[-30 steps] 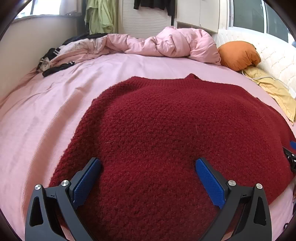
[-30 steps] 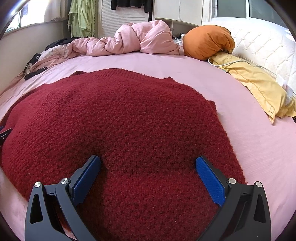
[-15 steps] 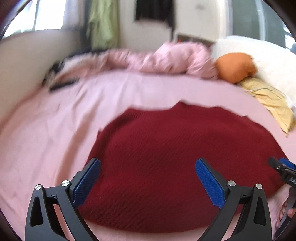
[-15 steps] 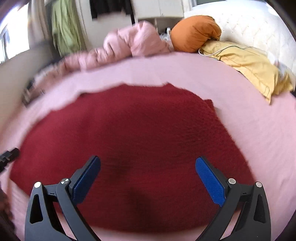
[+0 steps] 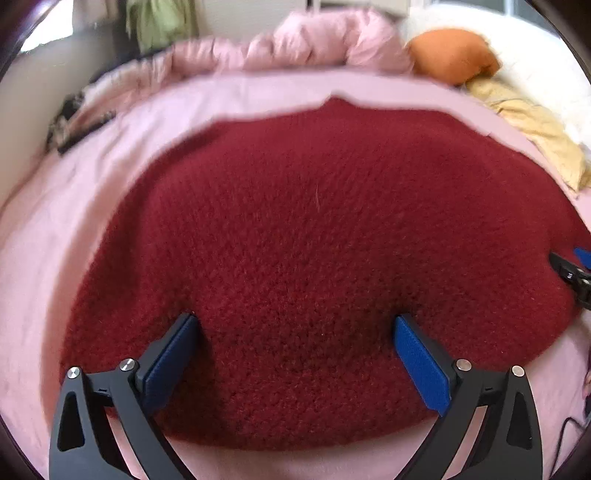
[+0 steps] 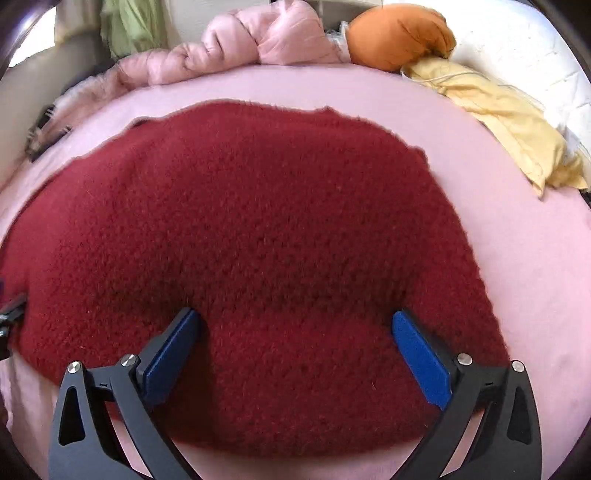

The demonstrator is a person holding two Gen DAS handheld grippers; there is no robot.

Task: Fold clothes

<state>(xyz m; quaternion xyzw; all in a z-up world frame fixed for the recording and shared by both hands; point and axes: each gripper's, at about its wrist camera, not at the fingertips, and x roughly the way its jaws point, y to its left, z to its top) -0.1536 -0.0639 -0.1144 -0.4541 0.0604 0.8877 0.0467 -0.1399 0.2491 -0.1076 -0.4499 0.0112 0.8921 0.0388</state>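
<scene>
- While the left wrist view is a little blurred, it shows the left gripper [image 5: 293, 347] with its blue fingers [image 5: 168, 363] spread wide and holding nothing, poised over the near part of the red sweater [image 5: 317, 240].
- That sweater lies spread flat on the pink bedsheet [image 5: 74, 206], its near hem just ahead of the fingers' bases and its far edge toward the pink duvet [image 5: 325, 40].
- At the right margin of this view a tip of the right gripper [image 5: 576, 273] peeks in over the sweater's right side.
- From the right wrist view, the right gripper [image 6: 295, 345] also stands wide apart and empty above the knit [image 6: 258, 229], nearer the sweater's right edge, with an orange pillow [image 6: 399, 35] and a yellow cloth [image 6: 495, 122] well beyond.
- As I judge it, the step in hand is taking hold of the near hem for a fold away from the person.
- To do that well, lower both grippers to the hem evenly, each near its own corner, and pinch every layer of the thick knit before lifting.
- Lift both sides together and level, so the fuzzy fabric does not drag the sheet or skew the fold line.
</scene>
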